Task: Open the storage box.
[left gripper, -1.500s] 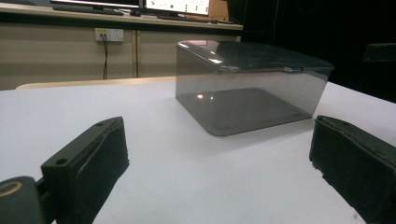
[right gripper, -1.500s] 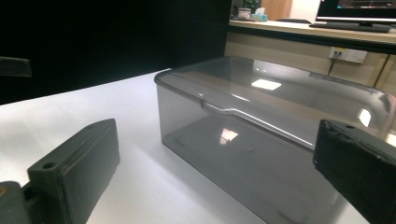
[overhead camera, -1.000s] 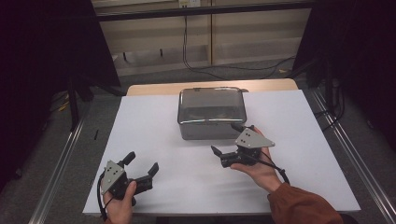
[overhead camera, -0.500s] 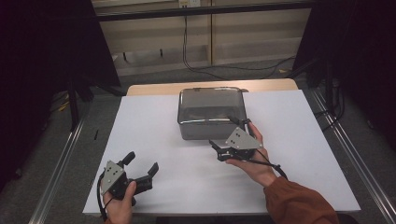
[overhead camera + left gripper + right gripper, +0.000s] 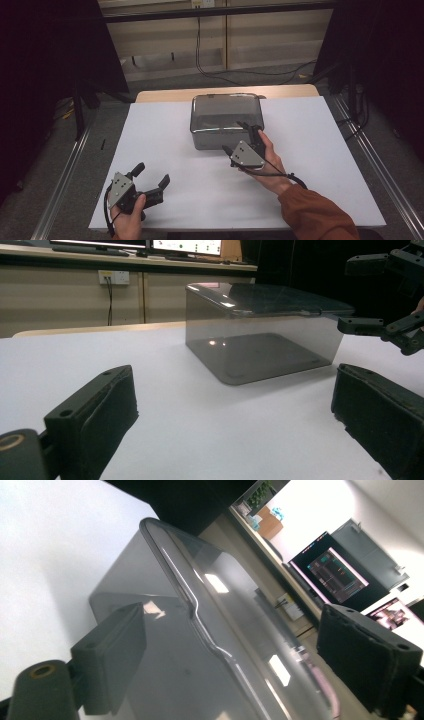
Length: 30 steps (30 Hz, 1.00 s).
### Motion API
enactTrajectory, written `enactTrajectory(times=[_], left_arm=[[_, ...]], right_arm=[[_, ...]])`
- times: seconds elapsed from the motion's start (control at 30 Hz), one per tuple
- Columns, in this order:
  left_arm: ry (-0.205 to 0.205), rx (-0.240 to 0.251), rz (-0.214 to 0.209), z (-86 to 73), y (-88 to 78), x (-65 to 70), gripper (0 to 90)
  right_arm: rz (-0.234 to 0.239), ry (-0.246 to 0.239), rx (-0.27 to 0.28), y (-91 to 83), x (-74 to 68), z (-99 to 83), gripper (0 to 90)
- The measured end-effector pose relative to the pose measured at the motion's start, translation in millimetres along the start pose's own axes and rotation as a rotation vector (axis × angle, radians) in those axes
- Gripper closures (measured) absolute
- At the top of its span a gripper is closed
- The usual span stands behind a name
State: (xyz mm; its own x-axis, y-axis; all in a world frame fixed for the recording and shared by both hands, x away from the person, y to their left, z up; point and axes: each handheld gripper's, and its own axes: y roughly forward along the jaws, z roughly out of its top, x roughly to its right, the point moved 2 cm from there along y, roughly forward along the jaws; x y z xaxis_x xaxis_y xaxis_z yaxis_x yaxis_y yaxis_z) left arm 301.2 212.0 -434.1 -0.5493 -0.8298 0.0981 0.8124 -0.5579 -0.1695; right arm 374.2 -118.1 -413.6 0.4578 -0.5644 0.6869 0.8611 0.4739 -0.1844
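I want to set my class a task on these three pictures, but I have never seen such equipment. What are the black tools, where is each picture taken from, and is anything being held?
A person holds one hand-held gripper in each hand: left, right. One picture looks down from above the table. The other two come from cameras riding on each tool, looking along its black jaws. On the white table stands a clear lidded box. Both grippers are open and hold nothing. The right one's jaws straddle the box's lid edge; the left rests apart from it.
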Motion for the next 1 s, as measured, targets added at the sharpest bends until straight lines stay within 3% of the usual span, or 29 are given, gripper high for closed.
enactTrajectory(times=[0.07,0.1,0.2,0.33,0.4,0.43,0.5,0.53,0.6,0.67,1.0], left_arm=[[0.0,0.0,-0.001,0.0,0.1,0.1,4.2],[-0.001,0.0,-0.002,-0.1,0.2,0.2,4.2],[0.0,0.0,-0.002,-0.2,0.1,0.3,4.2],[0.0,0.0,-0.001,-0.3,0.1,0.2,4.2],[0.002,-0.003,-0.003,-0.4,0.0,0.4,4.2],[0.002,-0.001,-0.003,-0.3,0.0,0.7,4.2],[0.003,-0.001,-0.002,-0.3,-0.1,0.7,4.2],[0.003,-0.002,-0.002,-0.3,-0.3,0.5,4.2],[0.005,-0.003,-0.001,-0.3,-0.3,0.4,4.2],[0.003,-0.002,-0.002,-0.3,-0.2,0.6,4.2],[0.006,-0.001,-0.001,-0.2,-0.3,0.6,4.2]], right_arm=[[-0.019,-0.079,-0.016,2.4,0.0,0.6,15.2],[-0.019,-0.079,-0.016,2.4,0.0,0.6,15.2],[-0.043,-0.182,-0.028,5.4,-0.8,0.7,18.4],[-0.059,-0.231,-0.024,5.8,-1.9,1.1,21.8],[-0.069,-0.275,-0.033,6.6,-2.8,1.6,23.3],[-0.071,-0.322,-0.038,7.4,-4.6,2.3,26.7],[-0.073,-0.337,-0.04,7.7,-5.2,2.6,27.4],[-0.078,-0.379,-0.044,8.2,-8.1,2.8,29.1],[-0.074,-0.391,-0.047,8.6,-9.3,2.6,30.2],[-0.076,-0.431,-0.053,9.9,-12.7,2.0,30.3],[-0.078,-0.558,-0.103,14.5,-23.8,-1.3,45.9]])
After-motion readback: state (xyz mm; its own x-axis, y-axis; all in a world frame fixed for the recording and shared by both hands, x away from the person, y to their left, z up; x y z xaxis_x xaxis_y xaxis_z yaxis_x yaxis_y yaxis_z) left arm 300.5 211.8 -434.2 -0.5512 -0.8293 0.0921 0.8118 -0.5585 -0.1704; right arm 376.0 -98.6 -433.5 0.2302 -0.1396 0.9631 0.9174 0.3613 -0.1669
